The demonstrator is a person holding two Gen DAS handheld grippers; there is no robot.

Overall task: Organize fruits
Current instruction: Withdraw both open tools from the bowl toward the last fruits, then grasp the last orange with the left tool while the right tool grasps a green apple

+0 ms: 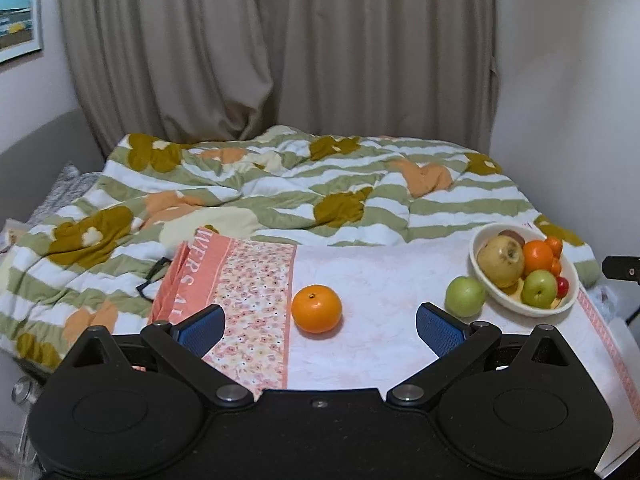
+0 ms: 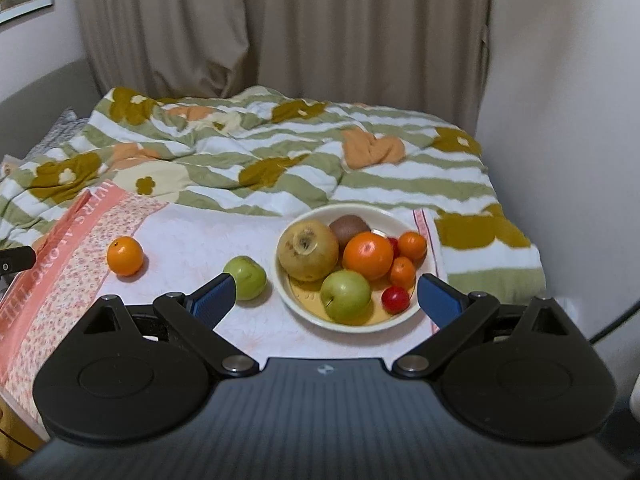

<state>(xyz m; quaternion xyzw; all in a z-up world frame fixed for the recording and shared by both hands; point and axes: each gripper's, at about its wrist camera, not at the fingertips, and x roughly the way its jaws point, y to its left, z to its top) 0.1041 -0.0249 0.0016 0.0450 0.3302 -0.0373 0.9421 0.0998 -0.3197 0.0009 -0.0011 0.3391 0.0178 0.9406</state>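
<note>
A loose orange (image 1: 316, 309) (image 2: 125, 255) lies on the pale cloth (image 1: 384, 280), just beyond and between the blue pads of my left gripper (image 1: 320, 330), which stands wide open and empty. A loose green apple (image 1: 465, 296) (image 2: 245, 278) rests beside the cream bowl (image 1: 482, 271) (image 2: 291, 294). The bowl holds a yellow-brown pear, a kiwi, oranges, a green apple and small red fruits. My right gripper (image 2: 326, 300) is open and empty, its jaws framing the bowl's near side, its left pad close in front of the loose apple.
A striped green-and-white quilt (image 1: 280, 184) (image 2: 280, 152) covers the bed behind the cloth. Black glasses (image 1: 154, 274) lie on the quilt at the left. A grey curtain and white walls close off the back and right. Part of the other gripper (image 1: 622, 268) shows at the right edge.
</note>
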